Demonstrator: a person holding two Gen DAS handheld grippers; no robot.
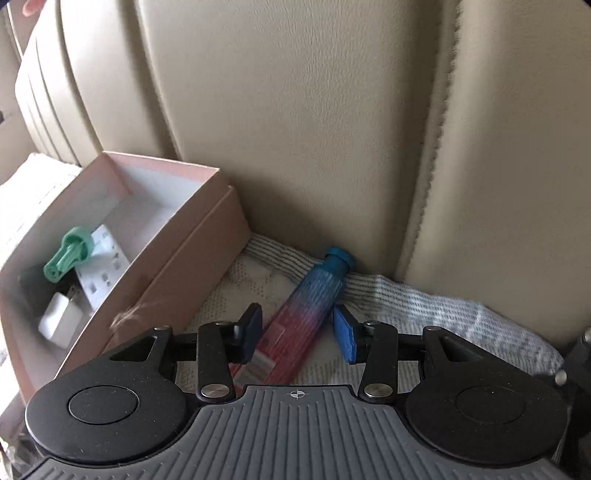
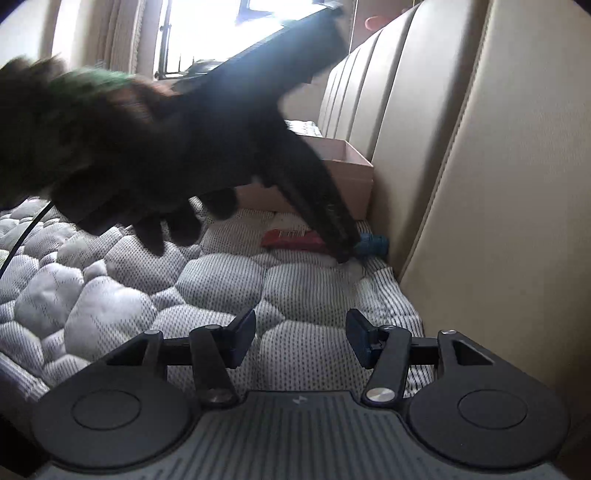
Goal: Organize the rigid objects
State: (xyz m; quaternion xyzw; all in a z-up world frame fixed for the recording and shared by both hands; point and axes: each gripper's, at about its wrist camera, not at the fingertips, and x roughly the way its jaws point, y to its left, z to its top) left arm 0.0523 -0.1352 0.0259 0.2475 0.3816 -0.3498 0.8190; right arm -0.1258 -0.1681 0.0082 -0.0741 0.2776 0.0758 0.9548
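Note:
A slim bottle (image 1: 303, 314) fading from blue to red, with a blue cap, lies on the quilted mattress against the beige headboard. My left gripper (image 1: 297, 332) is open with one pad on each side of the bottle, not squeezing it. A pink cardboard box (image 1: 177, 251) stands to the left and holds a green plastic piece (image 1: 68, 254), a white charger (image 1: 61, 323) and a white printed strip. My right gripper (image 2: 301, 338) is open and empty over the mattress. In the right wrist view the bottle (image 2: 291, 240) lies ahead, partly behind the dark left gripper (image 2: 314, 199).
The padded beige headboard (image 1: 314, 129) rises directly behind the bottle and box. The grey-white quilted mattress (image 2: 110, 295) spreads to the left in the right wrist view. A bright window (image 2: 207, 33) is at the far back. A black cable (image 2: 22, 236) crosses the left edge.

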